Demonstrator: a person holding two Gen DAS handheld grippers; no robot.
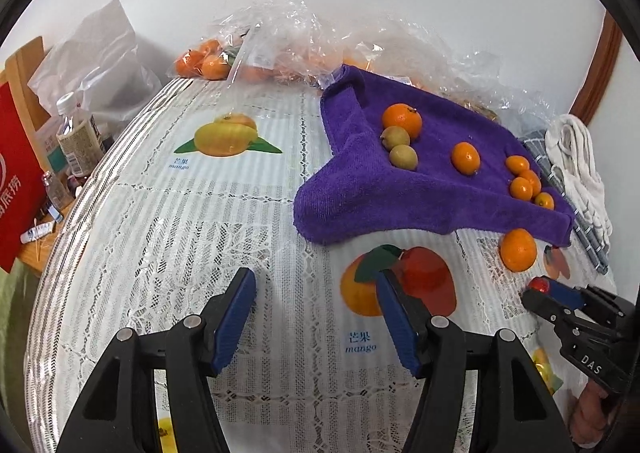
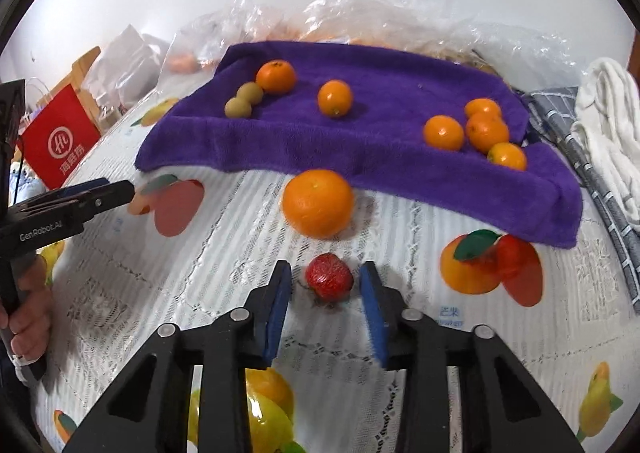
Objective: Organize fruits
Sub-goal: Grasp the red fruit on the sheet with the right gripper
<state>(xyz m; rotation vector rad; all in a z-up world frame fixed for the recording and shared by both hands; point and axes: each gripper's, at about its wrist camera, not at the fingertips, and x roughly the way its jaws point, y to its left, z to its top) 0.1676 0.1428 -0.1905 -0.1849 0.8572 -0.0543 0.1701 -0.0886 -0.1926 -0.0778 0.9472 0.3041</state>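
Our right gripper [image 2: 325, 285] brackets the strawberry [image 2: 329, 280] on the desk [image 2: 160, 293], pads w/ gaps; left gripper [image 1: 316, 317] apart, empty.

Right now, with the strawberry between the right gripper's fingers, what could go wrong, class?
1. The strawberry sits between the pads of the right gripper, not yet pinched; a hard squeeze may bruise it.
2. The loose orange lies just beyond it, off the purple towel; a forward nudge might roll it.
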